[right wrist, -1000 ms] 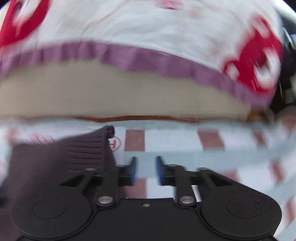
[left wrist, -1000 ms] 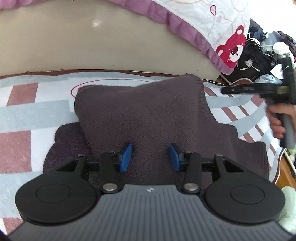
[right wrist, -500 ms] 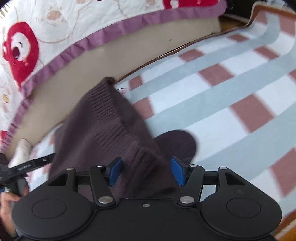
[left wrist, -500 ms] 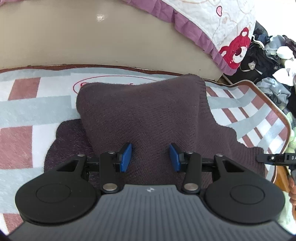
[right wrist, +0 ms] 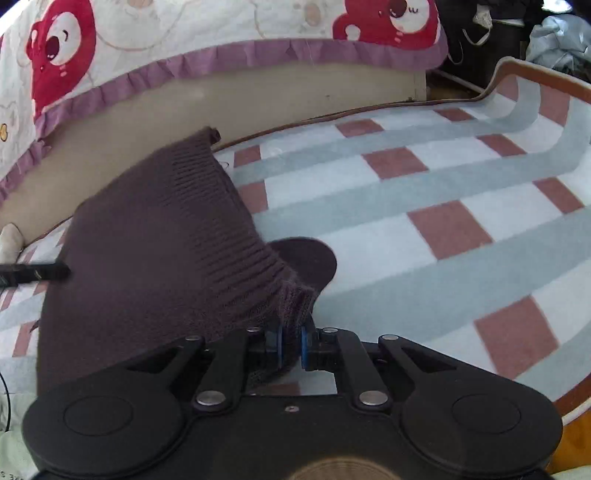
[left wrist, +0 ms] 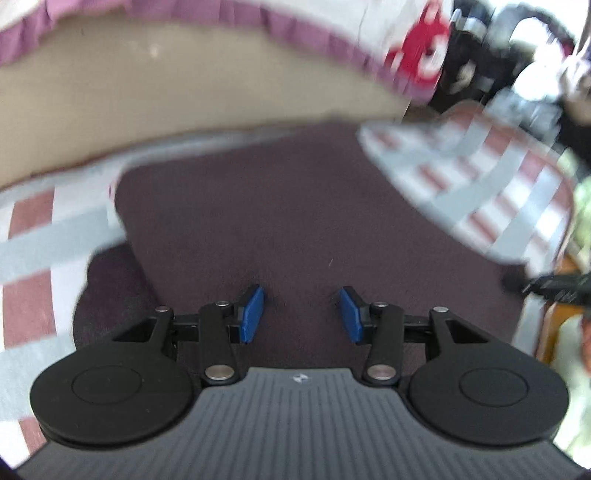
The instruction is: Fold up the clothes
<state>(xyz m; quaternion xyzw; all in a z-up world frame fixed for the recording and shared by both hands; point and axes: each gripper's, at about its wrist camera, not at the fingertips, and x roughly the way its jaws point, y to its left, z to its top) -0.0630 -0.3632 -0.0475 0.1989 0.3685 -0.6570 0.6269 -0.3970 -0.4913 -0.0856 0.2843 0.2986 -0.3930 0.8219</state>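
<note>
**Right jaws closing on sweater corner, left jaws parted above it**

Left wrist view, blurred throughout: left gripper over the dark brown knitted sweater, blue pads set partly apart, knit visible in the gap between them. Cannot tell whether the pads touch the fabric; no pinch seen. Sweater spread on a checked rug of white, grey and dull red, with a folded layer on top and a lower layer peeking out at the left. Behind it, a beige bed base under a quilt with a purple frill. At the right edge, the black tip of the right gripper just beside the sweater's margin.

Right wrist view, sharp: right gripper closing, pads nearly together, a ribbed corner of the sweater bunched between them and pressed. Fabric drawn up from the rug toward the jaws. Left gripper's black tip at the far left, over the sweater's edge.
</note>
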